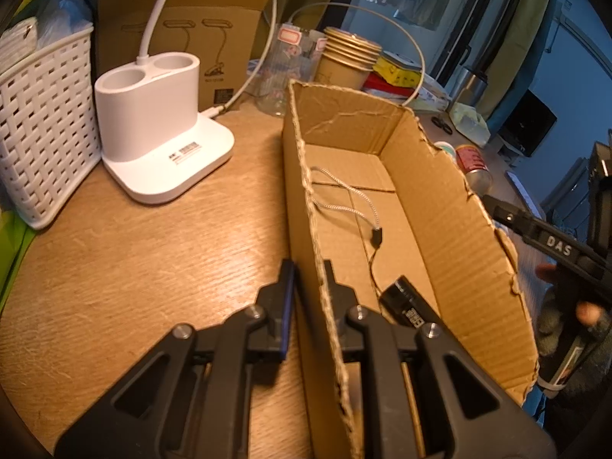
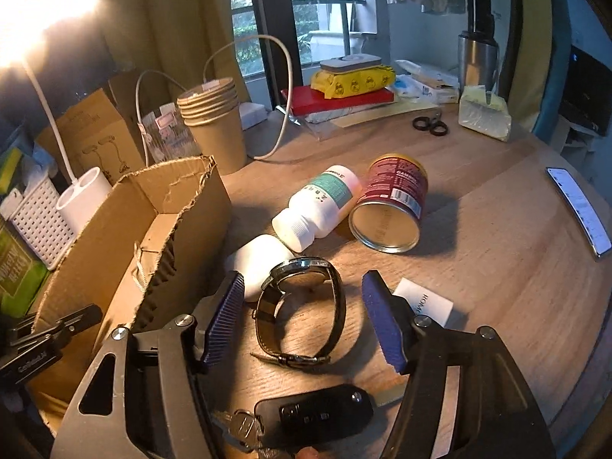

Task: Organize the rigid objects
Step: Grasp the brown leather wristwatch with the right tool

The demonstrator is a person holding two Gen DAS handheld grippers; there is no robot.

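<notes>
My left gripper is shut on the near side wall of the open cardboard box, one finger outside and one inside. In the box lies a small black cylinder with a grey lanyard. My right gripper stands open above a dark wristwatch on the wooden table; the watch lies between the blue pads, which do not touch it. Beyond the watch are a white earbud case, a white pill bottle on its side and a red can on its side. A black car key lies under the gripper.
Left of the box stand a white lamp base and a white basket. Stacked paper cups, books and a cable crowd the back. A phone lies at the right table edge, and a white card by the right finger.
</notes>
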